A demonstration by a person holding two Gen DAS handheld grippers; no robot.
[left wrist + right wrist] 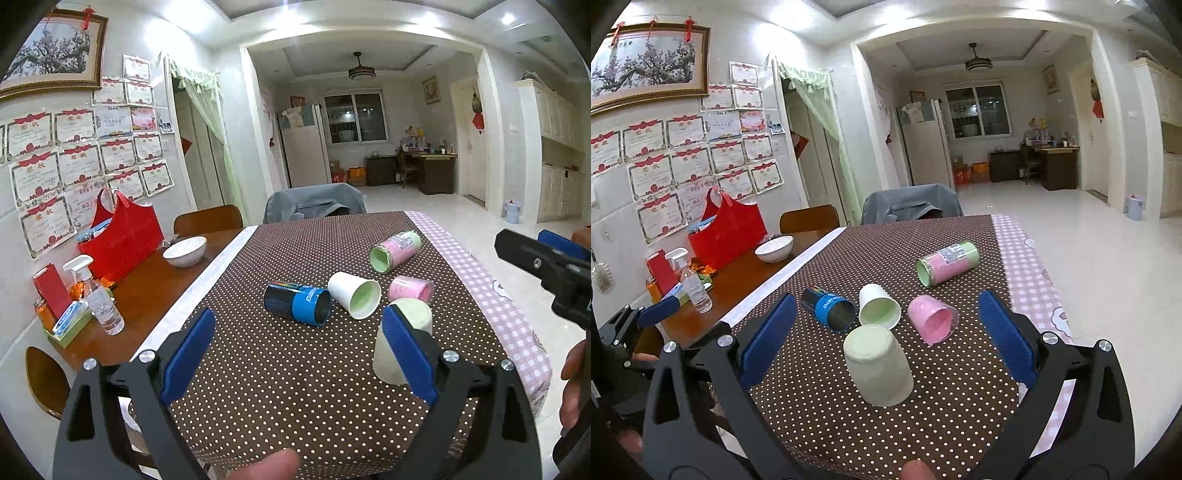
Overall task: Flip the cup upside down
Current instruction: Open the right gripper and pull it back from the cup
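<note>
A pale green cup stands upside down on the dotted brown tablecloth; in the left wrist view my left gripper's right finger partly hides it. Behind it, lying on their sides, are a white paper cup, a pink cup, a dark blue can and a pink-and-green can. My right gripper is open, above and around the upturned cup without touching it. My left gripper is open and empty, to the cup's left.
A wooden table on the left holds a white bowl, a red bag, a spray bottle and boxes. A chair with a grey cover stands at the far end. A pink checked cloth edges the right side.
</note>
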